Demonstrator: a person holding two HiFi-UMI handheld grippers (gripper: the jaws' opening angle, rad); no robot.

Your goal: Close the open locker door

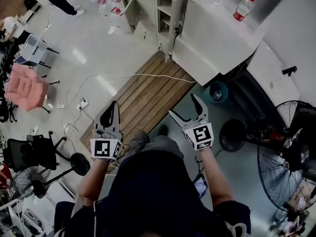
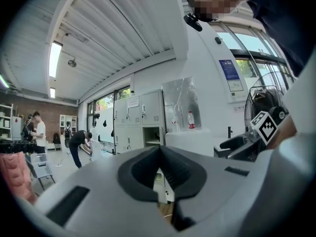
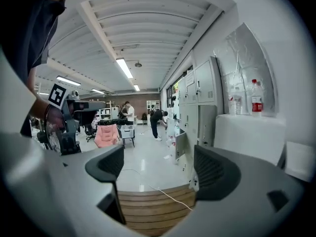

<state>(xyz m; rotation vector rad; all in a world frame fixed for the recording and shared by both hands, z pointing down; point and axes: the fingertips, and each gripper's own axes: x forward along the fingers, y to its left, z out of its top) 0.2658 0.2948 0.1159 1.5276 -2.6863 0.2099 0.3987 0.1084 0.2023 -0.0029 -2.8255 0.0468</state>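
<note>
The left gripper [image 2: 160, 154] has its jaws pressed together at the tips with nothing between them. The right gripper [image 3: 160, 171] holds its jaws wide apart and is empty. Both are held in the air above a slatted wooden floor panel [image 1: 143, 95], the right gripper [image 1: 182, 106] just beside the left gripper [image 1: 110, 118] and a little further forward. A white cable [image 3: 165, 195] crosses the panel just beyond the right jaws.

Ahead of both grippers and off to the right jaws' side stands a bank of grey lockers [image 3: 197, 95]. The open locker door [image 3: 206, 126] stands swung out from it, well apart from either gripper; from the head view the door [image 1: 176, 14] sits just beside a white cabinet [image 1: 217, 31]. A bottle [image 1: 240, 9] with a red label stands on that cabinet. Further beyond the jaws, a person [image 3: 157, 118] bends over by the lockers.
</note>
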